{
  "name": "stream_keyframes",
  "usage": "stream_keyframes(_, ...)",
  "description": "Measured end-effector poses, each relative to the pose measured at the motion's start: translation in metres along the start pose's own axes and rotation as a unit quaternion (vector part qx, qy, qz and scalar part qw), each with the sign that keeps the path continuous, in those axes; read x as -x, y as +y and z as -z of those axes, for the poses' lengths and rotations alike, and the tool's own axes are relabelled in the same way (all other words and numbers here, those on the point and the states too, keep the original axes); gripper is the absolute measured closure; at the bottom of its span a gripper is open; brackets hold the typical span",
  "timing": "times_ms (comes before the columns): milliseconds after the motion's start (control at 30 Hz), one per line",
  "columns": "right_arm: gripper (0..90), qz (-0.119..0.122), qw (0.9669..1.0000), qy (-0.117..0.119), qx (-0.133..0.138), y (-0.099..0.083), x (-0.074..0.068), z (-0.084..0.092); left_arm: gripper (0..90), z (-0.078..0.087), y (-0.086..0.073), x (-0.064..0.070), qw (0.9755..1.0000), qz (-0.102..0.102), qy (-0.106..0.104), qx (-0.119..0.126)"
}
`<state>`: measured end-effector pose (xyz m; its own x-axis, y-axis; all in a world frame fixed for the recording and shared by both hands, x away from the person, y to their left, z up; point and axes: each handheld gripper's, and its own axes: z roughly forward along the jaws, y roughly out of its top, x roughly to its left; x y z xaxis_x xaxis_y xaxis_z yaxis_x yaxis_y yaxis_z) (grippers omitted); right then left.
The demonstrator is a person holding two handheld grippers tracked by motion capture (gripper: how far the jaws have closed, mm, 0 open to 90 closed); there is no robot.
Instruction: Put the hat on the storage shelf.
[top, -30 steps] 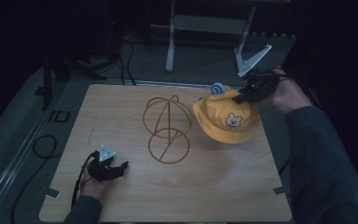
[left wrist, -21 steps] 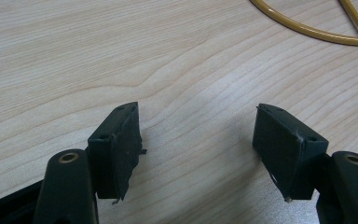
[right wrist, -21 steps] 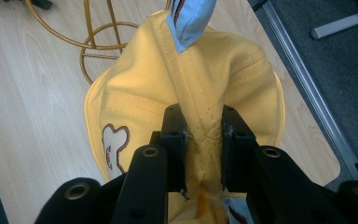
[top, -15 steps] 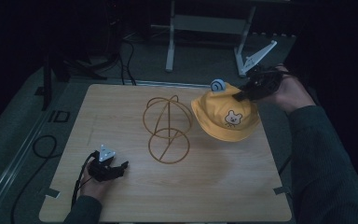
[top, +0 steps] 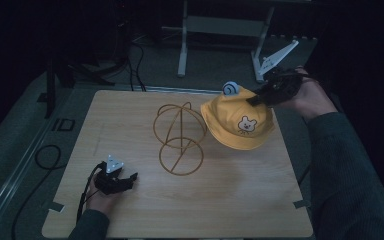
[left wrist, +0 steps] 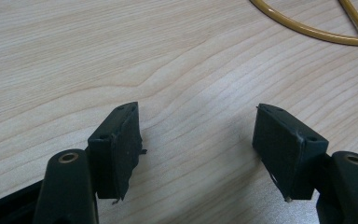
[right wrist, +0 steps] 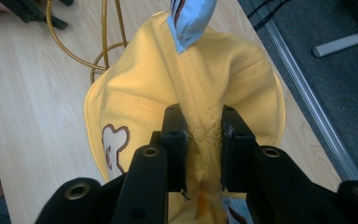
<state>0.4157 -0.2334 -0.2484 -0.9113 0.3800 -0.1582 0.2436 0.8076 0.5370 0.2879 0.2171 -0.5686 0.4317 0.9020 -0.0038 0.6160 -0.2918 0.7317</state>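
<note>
Right gripper (right wrist: 204,154): your jaws pinch a stitched fold of the yellow fabric hat's (top: 237,122) crown.
Hat: soft cotton, bear patch, blue ear; raised at table's (top: 130,115) far right.
Left gripper (left wrist: 198,149): jaws apart over bare woodgrain.
Wire stand (top: 179,137): gold hoops, beside hat.

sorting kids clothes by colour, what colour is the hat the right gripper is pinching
Yellow hat, with a small bear face on the front and a light blue ear on top; the high view shows it best.
</note>
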Motion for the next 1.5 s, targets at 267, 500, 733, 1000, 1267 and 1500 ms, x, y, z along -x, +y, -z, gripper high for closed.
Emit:
stream_keyframes(267, 74.9, -0.002, 0.9999, 0.008, 0.015, -0.001, 0.001, 0.000, 32.3, 0.000, 0.000, 0.000, 1.0000, 0.000, 0.000, 0.000)
stream_keyframes(500, 75.0, -0.006, 0.9996, 0.013, 0.026, -0.002, 0.003, 0.002, 32.3, 0.000, 0.000, 0.000, 1.0000, 0.000, 0.000, 0.000)
stream_keyframes(733, 75.0, -0.005, 0.9995, 0.015, 0.027, 0.002, 0.003, 0.007, 32.3, 0.000, 0.000, 0.000, 1.0000, -0.001, 0.000, 0.000)
stream_keyframes(1000, 75.0, 0.002, 0.9995, 0.014, 0.028, 0.007, 0.001, 0.014, 32.3, 0.000, 0.000, 0.000, 1.0000, 0.000, 0.000, 0.000)
stream_keyframes(1267, 75.1, 0.001, 0.9989, 0.018, 0.044, 0.008, 0.001, 0.017, 32.3, 0.000, 0.000, 0.000, 1.0000, 0.000, 0.000, 0.000)
stream_keyframes(1500, 75.2, -0.003, 0.9977, 0.027, 0.063, 0.008, 0.002, 0.017, 32.3, 0.000, 0.000, 0.000, 1.0000, 0.000, 0.000, 0.000)
